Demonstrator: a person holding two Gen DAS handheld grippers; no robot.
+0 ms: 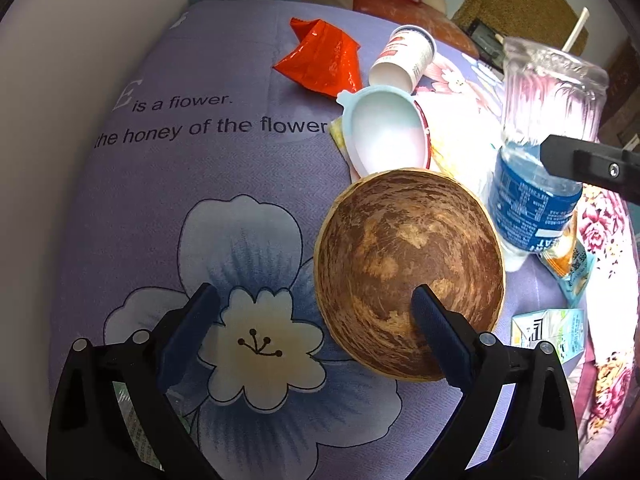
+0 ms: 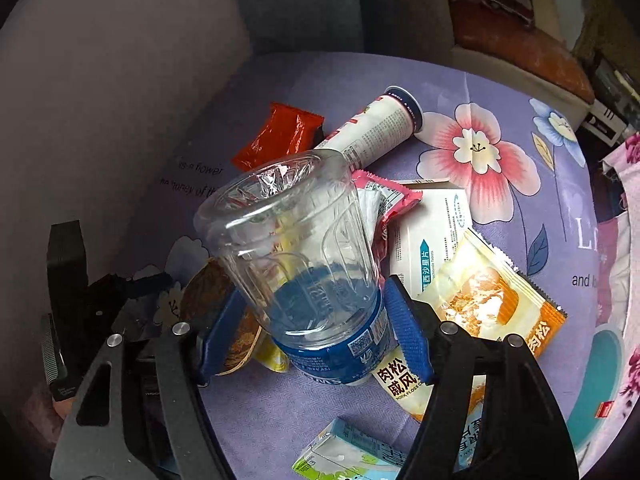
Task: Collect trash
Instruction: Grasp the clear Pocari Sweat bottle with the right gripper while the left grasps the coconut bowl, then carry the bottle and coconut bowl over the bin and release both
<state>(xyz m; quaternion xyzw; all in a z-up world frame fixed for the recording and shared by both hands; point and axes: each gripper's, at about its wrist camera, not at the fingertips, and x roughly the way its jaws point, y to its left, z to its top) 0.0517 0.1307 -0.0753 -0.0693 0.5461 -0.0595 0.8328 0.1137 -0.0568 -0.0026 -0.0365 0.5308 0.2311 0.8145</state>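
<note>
— How far along is the tidying, would you say?

— Barely begun, by my reckoning. The purple flowered bedspread (image 1: 168,184) is littered with rubbish: an orange wrapper (image 1: 320,58), a white tube (image 1: 404,58) on its side, a pale blue tub (image 1: 380,128), a snack packet (image 2: 492,300), a small carton (image 2: 352,456). I see no bin or bag anywhere, so I can't tell where it all goes.

— What are the hands doing?

— The right gripper (image 2: 316,328) has its blue pads on either side of the plastic bottle (image 2: 304,256), down at the blue label. The bottle stands upside down, base towards the camera. The pads look to be touching it, though whether they press firmly I cannot say for sure.

— And the left?

— The left gripper (image 1: 316,316) hangs spread wide, holding nothing. One finger lies over the coconut shell (image 1: 408,276), the other over the printed flower.

— So what's left?

— Nearly everything. The bottle looks like the first piece, and the shell perhaps next.
</note>
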